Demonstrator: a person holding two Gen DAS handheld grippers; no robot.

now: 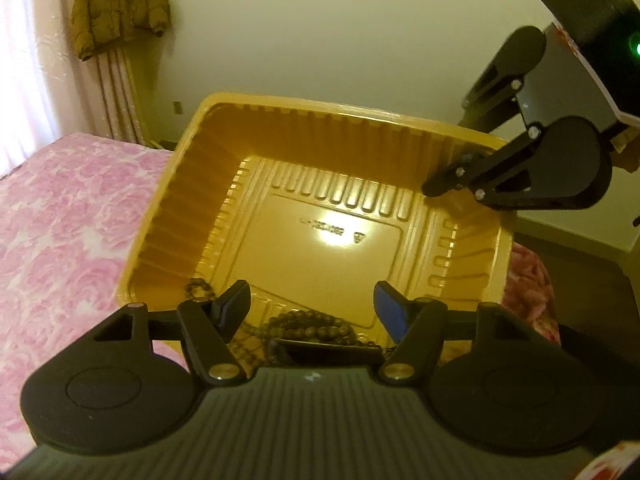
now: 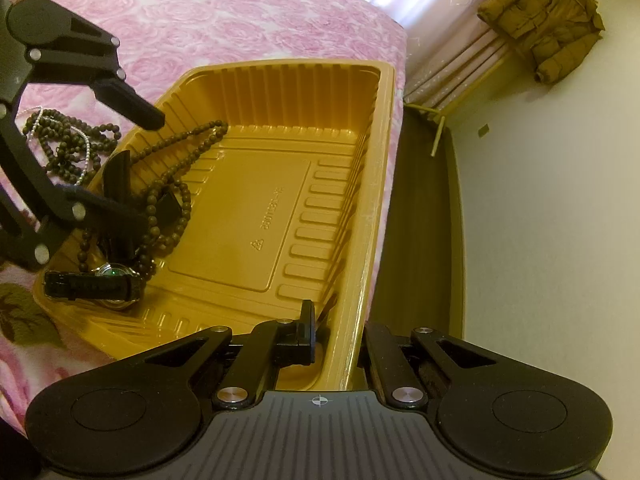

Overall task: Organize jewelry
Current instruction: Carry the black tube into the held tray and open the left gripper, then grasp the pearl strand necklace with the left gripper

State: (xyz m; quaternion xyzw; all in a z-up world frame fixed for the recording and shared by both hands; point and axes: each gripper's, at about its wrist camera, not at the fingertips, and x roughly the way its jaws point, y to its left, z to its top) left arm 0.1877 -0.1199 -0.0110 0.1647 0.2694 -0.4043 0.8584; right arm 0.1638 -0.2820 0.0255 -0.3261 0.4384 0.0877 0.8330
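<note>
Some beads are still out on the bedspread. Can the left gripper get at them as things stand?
Probably yes: the left gripper is open, and those beads lie uncovered beside it, just outside the tray rim.

Glossy golden-yellow ribbed plastic tray [image 2: 372, 152]; dark brown wooden bead strand [image 2: 176, 140] by left gripper's [image 1: 312, 304] blue-padded black fingers. Black-strapped, silver-cased wristwatch [image 2: 94, 284] below them. Pink rose-patterned bedspread [image 1: 60, 216] left of it. Olive-brown quilted jacket [image 1: 116, 4] beyond.

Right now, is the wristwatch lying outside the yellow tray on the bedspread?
No. The wristwatch lies inside the yellow tray, in its near-left corner beside the dark bead string.
</note>
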